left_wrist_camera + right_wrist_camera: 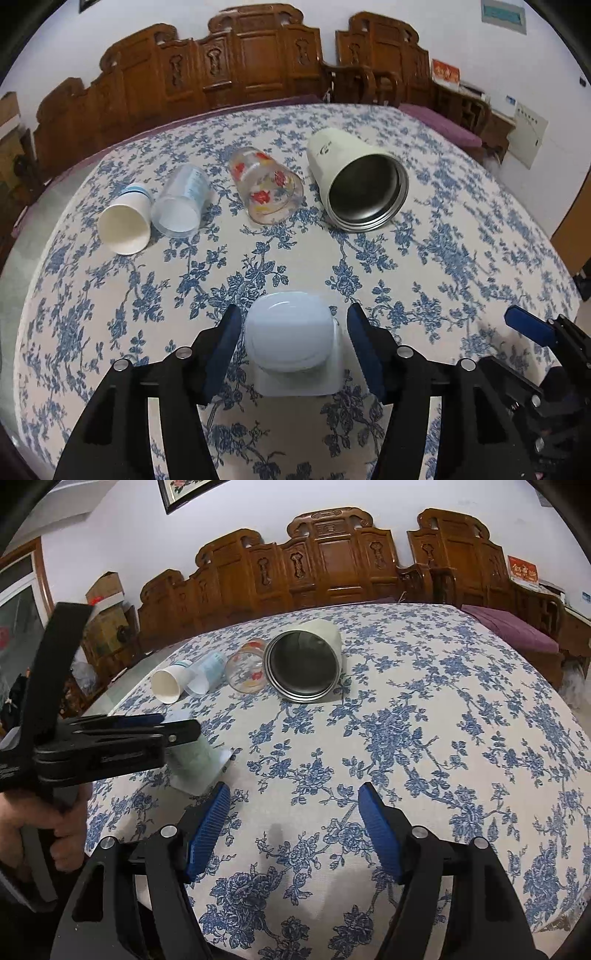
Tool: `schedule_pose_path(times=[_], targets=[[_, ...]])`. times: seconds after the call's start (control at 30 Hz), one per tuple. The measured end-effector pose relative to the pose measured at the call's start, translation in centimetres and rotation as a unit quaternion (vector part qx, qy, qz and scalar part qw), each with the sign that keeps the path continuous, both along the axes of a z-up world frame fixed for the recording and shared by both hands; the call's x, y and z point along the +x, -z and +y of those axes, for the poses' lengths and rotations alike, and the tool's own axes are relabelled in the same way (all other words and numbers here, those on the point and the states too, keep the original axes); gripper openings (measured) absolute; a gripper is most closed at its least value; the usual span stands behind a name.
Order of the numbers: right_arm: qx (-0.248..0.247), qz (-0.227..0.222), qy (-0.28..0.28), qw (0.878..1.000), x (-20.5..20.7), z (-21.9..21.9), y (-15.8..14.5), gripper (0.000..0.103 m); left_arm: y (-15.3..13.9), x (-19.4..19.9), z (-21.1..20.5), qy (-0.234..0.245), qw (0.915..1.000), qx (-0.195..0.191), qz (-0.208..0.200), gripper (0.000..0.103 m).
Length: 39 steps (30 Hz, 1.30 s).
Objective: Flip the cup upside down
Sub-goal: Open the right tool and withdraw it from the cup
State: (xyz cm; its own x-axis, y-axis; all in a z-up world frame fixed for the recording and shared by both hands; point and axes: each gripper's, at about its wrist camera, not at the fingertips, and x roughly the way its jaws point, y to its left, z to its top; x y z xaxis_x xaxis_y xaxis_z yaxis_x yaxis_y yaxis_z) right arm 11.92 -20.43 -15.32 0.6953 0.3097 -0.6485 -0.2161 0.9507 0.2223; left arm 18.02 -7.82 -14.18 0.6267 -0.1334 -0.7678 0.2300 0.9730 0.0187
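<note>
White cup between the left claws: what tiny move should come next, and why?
Probably lift the left gripper away: the white cup already stands rim-down on the cloth, and the fingers are open, clear of both sides.

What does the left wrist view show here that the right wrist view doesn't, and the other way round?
Only the left wrist view shows the upside-down white cup from above, base up, between the open left gripper fingers. Only the right wrist view shows that gripper side-on, the hand holding it, and the open right gripper over bare tablecloth. Both show four cups lying on their sides: paper cup, clear plastic cup, floral glass, steel-lined mug.
</note>
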Motion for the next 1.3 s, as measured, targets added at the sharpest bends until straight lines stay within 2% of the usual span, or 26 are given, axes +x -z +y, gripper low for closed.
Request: schedule_pose_path(times=[0.2,0.37,0.4,0.43,0.5,0.7,1.07,1.3], targets=[[-0.009,-0.01,0.003,1.0,-0.6,0.3,-1.0,0.074,-1.5,-2.5,0.8,0.0,0.9998,-0.007,-0.019,0.066],[-0.014,-0.02,0.005,1.0,-1.3,0.7,-2.5,0.074,-3.6,-4.7,2.3,-0.008,0.9989,-0.015,-0.044,0.083],[-0.014,-0.02,0.006,1.0,-1.4,0.7,-2.7,0.074,-3.9,-5.1,2.6,-0.012,0.9987,-0.018,-0.045,0.094],[-0.011,-0.019,0.007,1.0,-1.7,0.6,-3.0,0.074,-4.2,-5.5,3.0,-0.023,0.9984,-0.018,-0.048,0.095],[-0.011,-0.019,0.014,1.0,-2.3,0.6,-3.4,0.085,-4.6,-6.0,3.4,-0.028,0.9982,-0.019,-0.049,0.095],[-0.004,-0.021,0.02,1.0,-3.9,0.8,-5.0,0.1,-5.7,-8.0,4.9,-0.05,0.9971,-0.025,-0.052,0.095],[-0.017,-0.016,0.017,1.0,-6.0,2.1,-6.7,0.1,-6.8,-12.4,7.1,-0.069,0.9953,-0.022,-0.064,0.095],[-0.024,-0.05,0.017,0.998,-7.7,2.4,-9.0,0.1,-9.6,-15.3,7.8,-0.077,0.9915,-0.031,-0.1,0.095]])
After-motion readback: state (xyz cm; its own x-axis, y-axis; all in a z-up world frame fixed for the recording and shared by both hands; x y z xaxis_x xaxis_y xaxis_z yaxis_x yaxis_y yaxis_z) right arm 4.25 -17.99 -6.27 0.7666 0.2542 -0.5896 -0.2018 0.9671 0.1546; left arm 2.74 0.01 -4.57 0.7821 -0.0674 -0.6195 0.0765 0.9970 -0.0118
